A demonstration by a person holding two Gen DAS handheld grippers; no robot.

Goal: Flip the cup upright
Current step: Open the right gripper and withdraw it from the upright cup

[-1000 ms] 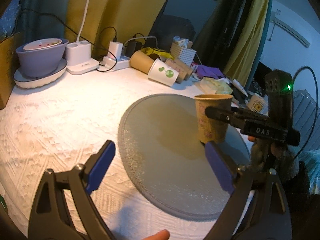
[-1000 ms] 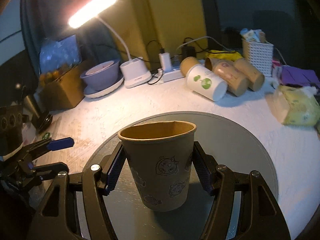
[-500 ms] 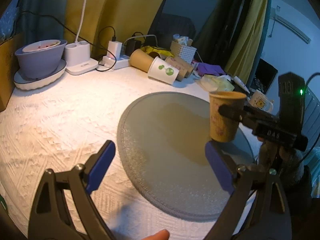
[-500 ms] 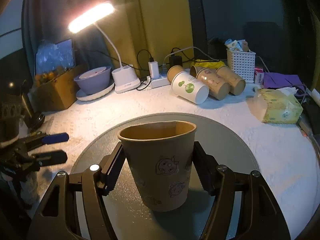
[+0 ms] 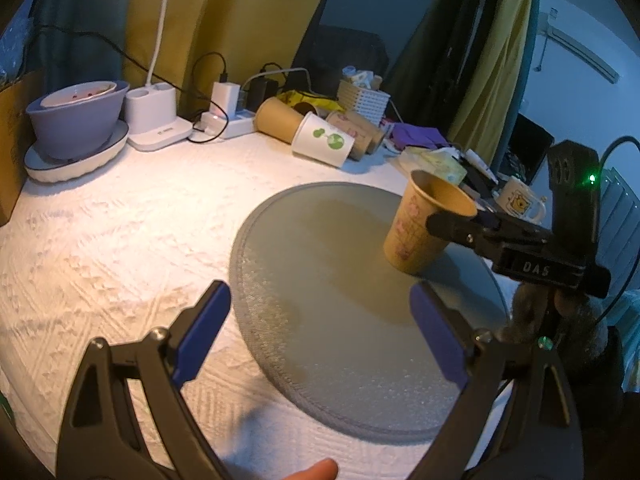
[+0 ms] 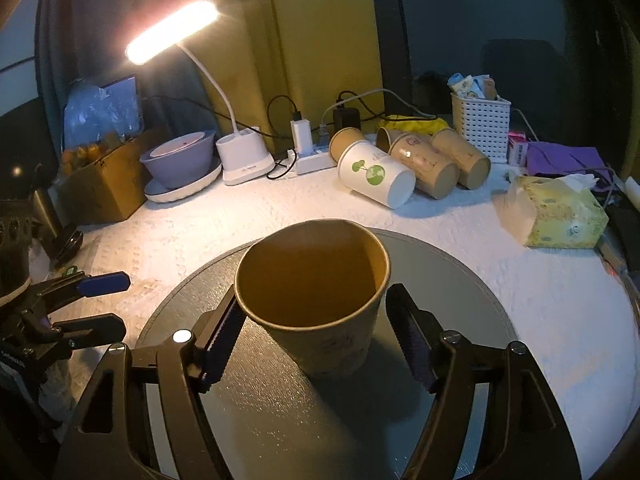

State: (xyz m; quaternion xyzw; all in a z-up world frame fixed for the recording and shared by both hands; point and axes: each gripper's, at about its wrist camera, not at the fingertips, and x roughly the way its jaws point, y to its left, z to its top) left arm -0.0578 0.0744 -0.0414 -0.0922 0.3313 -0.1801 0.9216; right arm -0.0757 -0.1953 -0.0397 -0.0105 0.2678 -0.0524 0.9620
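- The brown paper cup sits between the blue pads of the right gripper, mouth up but tipped, its rim leaning toward the camera in the right wrist view.
- Seen from the left wrist, the same cup hangs over the far right part of the round grey mat. I cannot tell whether its base touches the mat or floats just above it.
- The right jaws pinch the cup on its wall below the rim. The left pad presses the wall plainly; the right pad looks close against it (the contact there is half hidden by the cup's curve).
- The left gripper is held low over the near edge of the mat, jaws spread wide, gripping nothing.
- To my eye, the turn is nearly done and what remains is levelling: bring the rim flat, then set the base squarely on the mat.
- A thin paper wall will dent if squeezed harder, so the grip should stay light and the lowering slow.
- Release only when the base sits flat; let go while it leans and it may roll toward the lying cups at the back, by the desk lamp.
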